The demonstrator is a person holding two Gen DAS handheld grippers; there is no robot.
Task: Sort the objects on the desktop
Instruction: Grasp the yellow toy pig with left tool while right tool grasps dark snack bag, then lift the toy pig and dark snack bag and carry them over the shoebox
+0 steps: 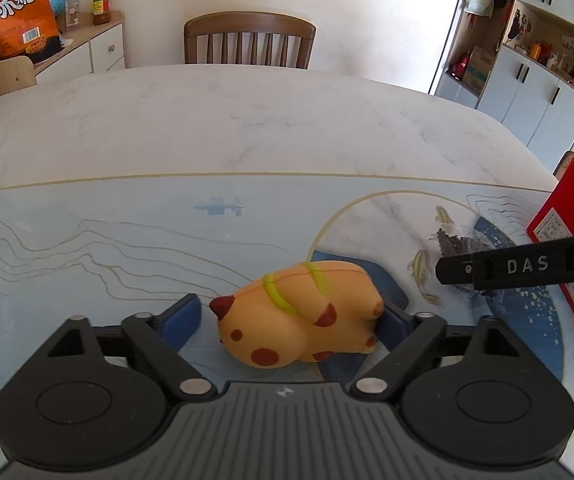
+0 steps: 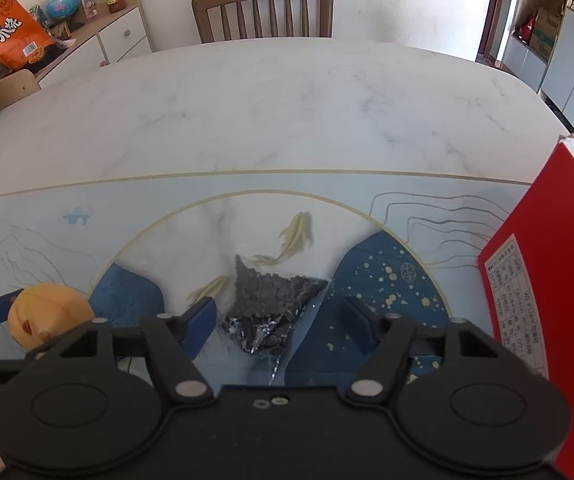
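An orange squishy cat toy with red spots and green stripes lies on its side on the table mat. My left gripper is open, its blue pads on either side of the toy; the right pad looks close to or touching it. A clear bag of dark bits lies on the mat. My right gripper is open around the bag, with gaps on both sides. The toy also shows at the left of the right wrist view. The right gripper's side shows in the left wrist view.
A red box stands at the right edge of the table. A wooden chair is at the far side. A sideboard at far left holds an orange snack bag and jars. White cabinets stand at right.
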